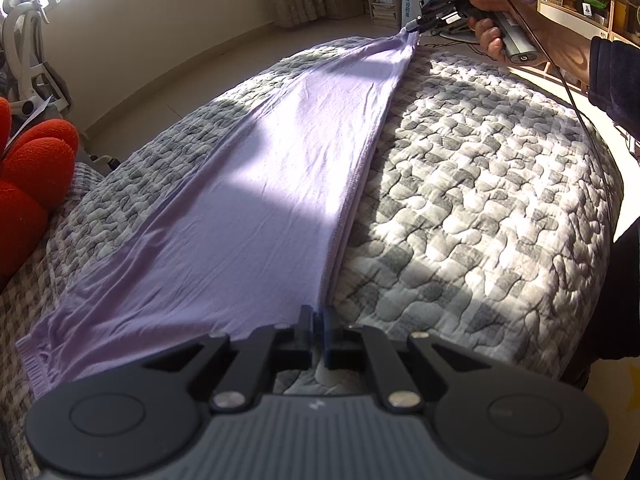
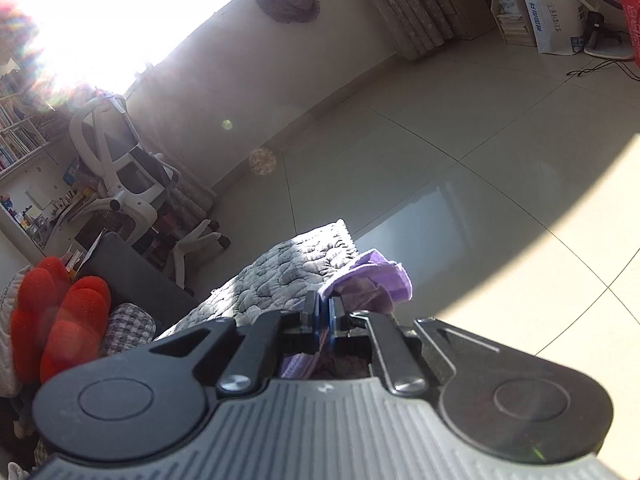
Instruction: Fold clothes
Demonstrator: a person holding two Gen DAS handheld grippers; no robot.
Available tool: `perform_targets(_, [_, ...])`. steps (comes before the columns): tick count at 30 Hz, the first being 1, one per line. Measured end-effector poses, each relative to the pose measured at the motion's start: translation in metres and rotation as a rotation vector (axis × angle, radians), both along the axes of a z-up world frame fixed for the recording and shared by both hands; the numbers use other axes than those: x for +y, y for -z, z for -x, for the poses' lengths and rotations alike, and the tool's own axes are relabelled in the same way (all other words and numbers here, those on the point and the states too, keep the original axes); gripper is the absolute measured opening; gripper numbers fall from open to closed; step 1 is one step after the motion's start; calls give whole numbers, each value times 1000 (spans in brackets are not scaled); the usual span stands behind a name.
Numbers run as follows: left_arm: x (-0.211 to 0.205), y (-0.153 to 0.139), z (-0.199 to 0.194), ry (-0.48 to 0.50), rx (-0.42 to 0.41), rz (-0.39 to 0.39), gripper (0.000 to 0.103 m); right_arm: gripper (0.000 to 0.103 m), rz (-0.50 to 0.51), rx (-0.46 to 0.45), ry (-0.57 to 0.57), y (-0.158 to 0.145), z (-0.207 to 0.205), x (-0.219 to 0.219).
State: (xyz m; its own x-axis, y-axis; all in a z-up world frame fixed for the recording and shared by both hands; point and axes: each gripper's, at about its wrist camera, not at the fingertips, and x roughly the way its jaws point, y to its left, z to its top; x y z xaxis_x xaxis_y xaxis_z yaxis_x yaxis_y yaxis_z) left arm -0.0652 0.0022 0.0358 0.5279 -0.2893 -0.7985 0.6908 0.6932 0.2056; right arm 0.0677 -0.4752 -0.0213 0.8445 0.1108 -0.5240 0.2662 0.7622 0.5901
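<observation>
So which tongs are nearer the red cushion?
Left. The left tongs pinch the lavender garment at the near end, beside the red cushion; the right tongs grip its far end.

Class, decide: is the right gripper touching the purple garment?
Touching. In the left wrist view the right gripper pinches the far corner of the purple garment; the right wrist view shows purple fabric bunched between its closed jaws.

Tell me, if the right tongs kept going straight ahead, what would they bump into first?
Probably nothing soon. The right tongs, shut on the purple cloth, point past the quilt's edge toward open tiled floor; depth is unclear.
</observation>
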Motion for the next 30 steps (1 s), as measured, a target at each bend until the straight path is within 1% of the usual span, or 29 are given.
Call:
perform_targets(4, [-2,1,2,14,-9,-14,4,7,-92,13,36,11,6,-12])
perform_targets(5, [-2,1,1,14,-8,-12,5,15,-116,17,44,13,7,-15])
perform_targets(8, [-3,1,2,17,-11,-15,5,16,-189,36,69,19,7,-20])
perform_targets(13, [-4,1,2,23,-10,-14,5,17,-344,21,142,32,11,-28])
perform_targets(14, [-4,2,2,24,-10,-14,5,19,-373,15,157,35,12,-29])
perform_targets(16, [-4,2,2,25,-11,-14,5,26,-420,7,186,38,13,-32])
perform_targets(17, [-3,2,2,26,-11,-14,5,33,-435,5,196,39,12,-32])
perform_targets(19, [-3,2,1,25,-9,-13,5,34,-402,15,196,35,9,-29])
perform_targets(20, [-3,2,1,25,-9,-12,5,27,-341,22,195,29,7,-25])
perform_targets(21, [-3,2,1,25,-8,-12,5,10,-290,21,193,23,5,-21])
perform_targets(22, [-3,2,1,25,-8,-11,5,8,-249,17,190,17,3,-18])
perform_targets(23, [-3,2,1,25,-7,-10,5,8,-233,1,193,12,3,-16])
perform_targets(25, [-3,2,0,25,-6,-9,5,7,-185,-71,193,-6,5,-12])
perform_targets(28, [-2,1,0,25,-4,-5,5,7,-40,-199,130,-41,12,2])
perform_targets(30, [5,-11,0,27,2,65,6,7,84,-273,44,-67,16,25])
